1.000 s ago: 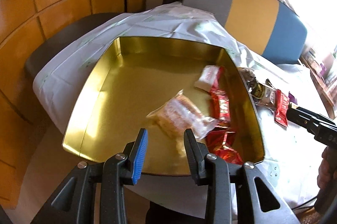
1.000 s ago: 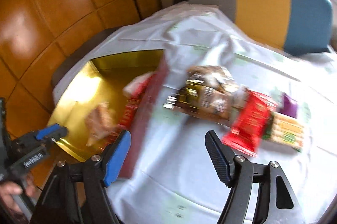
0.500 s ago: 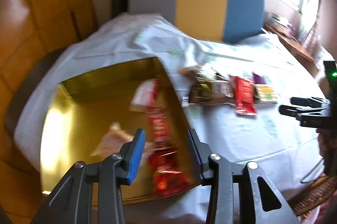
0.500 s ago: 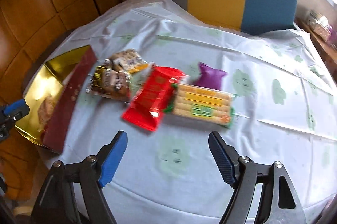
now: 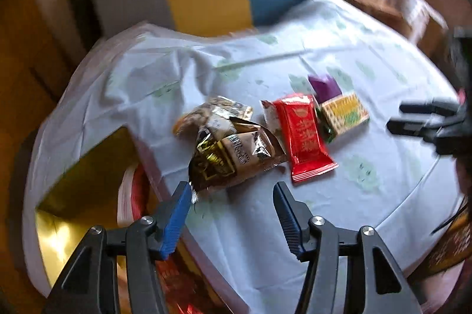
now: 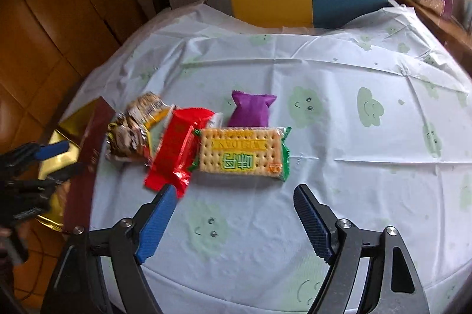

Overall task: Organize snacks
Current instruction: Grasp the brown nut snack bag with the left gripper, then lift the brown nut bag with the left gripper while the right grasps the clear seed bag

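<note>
- On the counter [image 6: 339, 83], under a pale cloth, a gold tin [image 5: 85, 166] sits at the left edge.
- Cracker pack [image 6: 242, 153], red packet [image 6: 177, 150], brown wrapper [image 5: 233, 154] and purple pouch [image 6: 250, 109] lie clustered beside the tin.
- Left gripper [image 5: 231, 209] spread wide, empty, above the brown wrapper.
- Right gripper [image 6: 233, 215] spread wide, empty, near the cracker pack.

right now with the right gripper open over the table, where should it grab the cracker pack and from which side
Take the cracker pack across its short width near the middle, coming down from above. It lies flat on the tablecloth, long side running left to right, straight ahead of the open right gripper. Its left end touches the red packet, so I'd avoid that end; the right end is free.
</note>
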Motion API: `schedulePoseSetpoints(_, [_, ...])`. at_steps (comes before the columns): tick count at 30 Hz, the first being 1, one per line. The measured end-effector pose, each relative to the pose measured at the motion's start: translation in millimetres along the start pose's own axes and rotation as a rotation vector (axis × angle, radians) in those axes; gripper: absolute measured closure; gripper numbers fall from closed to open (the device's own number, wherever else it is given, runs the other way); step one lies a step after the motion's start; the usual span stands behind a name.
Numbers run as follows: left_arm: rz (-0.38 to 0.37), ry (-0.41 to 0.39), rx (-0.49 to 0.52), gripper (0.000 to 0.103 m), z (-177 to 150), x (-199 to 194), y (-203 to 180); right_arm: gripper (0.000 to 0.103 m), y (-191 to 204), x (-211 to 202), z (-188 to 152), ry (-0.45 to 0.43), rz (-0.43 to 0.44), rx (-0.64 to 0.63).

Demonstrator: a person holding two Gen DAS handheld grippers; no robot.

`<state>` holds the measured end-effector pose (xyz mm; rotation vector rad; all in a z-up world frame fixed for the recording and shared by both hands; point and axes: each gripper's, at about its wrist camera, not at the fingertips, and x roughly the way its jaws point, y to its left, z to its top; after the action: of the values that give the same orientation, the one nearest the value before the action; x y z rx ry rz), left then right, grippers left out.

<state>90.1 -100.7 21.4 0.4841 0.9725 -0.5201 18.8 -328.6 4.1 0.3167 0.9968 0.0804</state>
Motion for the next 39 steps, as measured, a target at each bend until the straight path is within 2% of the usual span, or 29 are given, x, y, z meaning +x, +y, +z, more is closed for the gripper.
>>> schedulePoseSetpoints(3, [0.005,0.032,0.120,0.037,9,15,-12,0.019,0,0,3,0.000,0.025,0.034])
schedulePoseSetpoints(10, [0.059,0.094,0.340,0.037,19,55,-23,0.017,-10,-3,5,0.002,0.049,0.098])
schedulePoseSetpoints(14, [0.091,0.120,0.432,0.037,22,70,-24,0.017,-13,-3,6,0.004,0.059,0.115])
schedulePoseSetpoints(18, [0.086,0.134,0.495,0.037,22,85,-27,0.017,-15,-3,6,0.008,0.060,0.126])
schedulePoseSetpoints(19, [0.085,0.131,0.495,0.041,20,86,-29,0.017,-15,-3,6,0.007,0.058,0.126])
schedulePoseSetpoints(20, [0.080,0.125,0.487,0.049,20,85,-30,0.017,-15,-3,6,0.003,0.052,0.124])
schedulePoseSetpoints(21, [0.067,0.121,0.467,0.065,20,83,-31,0.017,-14,-3,6,0.000,0.049,0.122])
schedulePoseSetpoints(22, [0.054,0.115,0.441,0.068,21,80,-30,0.017,-14,-4,6,-0.007,0.045,0.119])
schedulePoseSetpoints(26, [-0.004,0.078,0.316,0.072,17,64,-26,0.017,-15,-7,7,-0.023,0.035,0.117])
schedulePoseSetpoints(32, [-0.155,0.020,0.059,0.073,-7,14,-24,0.017,-16,-7,6,-0.026,0.022,0.114])
schedulePoseSetpoints(37, [-0.217,-0.026,-0.024,0.073,-47,-22,-50,0.017,-8,-4,2,-0.021,0.006,0.069])
schedulePoseSetpoints(39, [-0.210,-0.035,-0.035,0.073,-63,-28,-60,0.017,-5,-2,1,-0.017,0.012,0.048])
